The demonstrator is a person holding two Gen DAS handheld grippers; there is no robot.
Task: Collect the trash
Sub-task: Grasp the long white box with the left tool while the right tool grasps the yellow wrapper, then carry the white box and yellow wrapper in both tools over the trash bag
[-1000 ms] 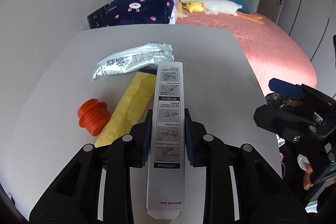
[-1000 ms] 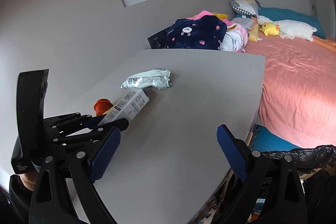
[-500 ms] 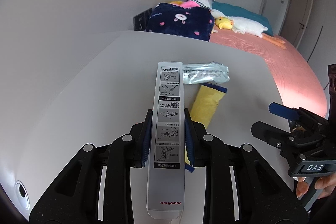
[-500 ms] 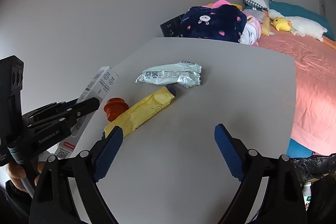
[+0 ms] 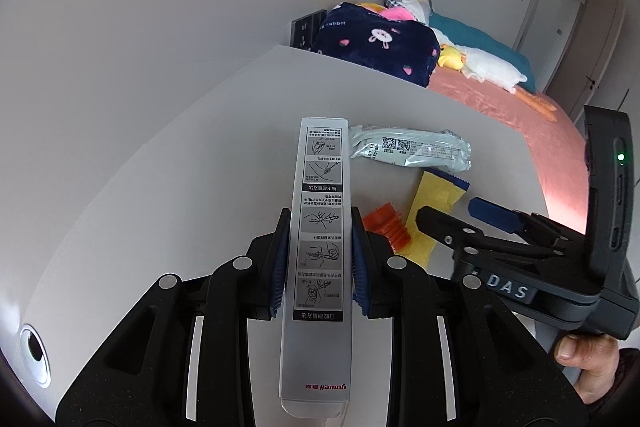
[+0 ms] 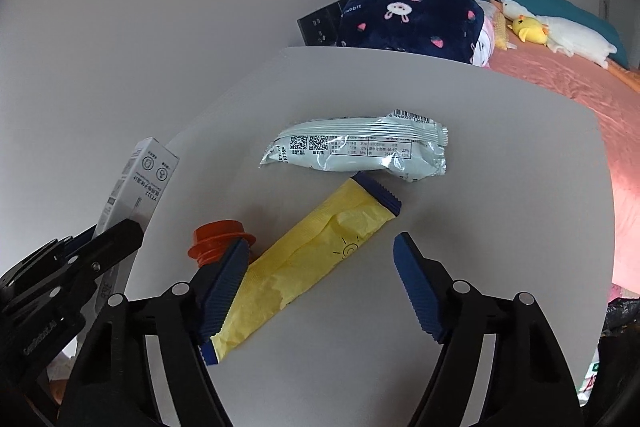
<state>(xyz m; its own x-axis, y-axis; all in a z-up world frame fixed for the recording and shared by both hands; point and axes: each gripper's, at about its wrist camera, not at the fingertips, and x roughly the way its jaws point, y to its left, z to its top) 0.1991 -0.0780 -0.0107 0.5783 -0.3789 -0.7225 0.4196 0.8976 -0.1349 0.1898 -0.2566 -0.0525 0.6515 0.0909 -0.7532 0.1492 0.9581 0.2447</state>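
My left gripper (image 5: 319,259) is shut on a long white carton (image 5: 320,227) printed with instruction drawings, held above the grey table (image 5: 180,187); the same carton (image 6: 136,183) shows at the left of the right wrist view. On the table lie a silvery snack wrapper (image 6: 356,151), a yellow sachet (image 6: 304,259) and an orange ribbed cap (image 6: 218,239). My right gripper (image 6: 322,251) hovers over the yellow sachet, jaws closing, with the sachet between the fingers and the pads not pressing on it. The left finger (image 6: 224,283) covers part of the cap.
A bed with a pink sheet (image 6: 580,87) borders the table's right side. A navy bunny-print blanket (image 6: 408,19), pillows and plush toys lie at the far end. A black trash bag (image 6: 624,311) shows low right. A cable hole (image 5: 34,355) pierces the table's near left corner.
The right gripper came forward and down over the yellow sachet while its jaws narrowed. The left gripper swung left with the carton, so the wrapper, sachet and cap now sit to its right.
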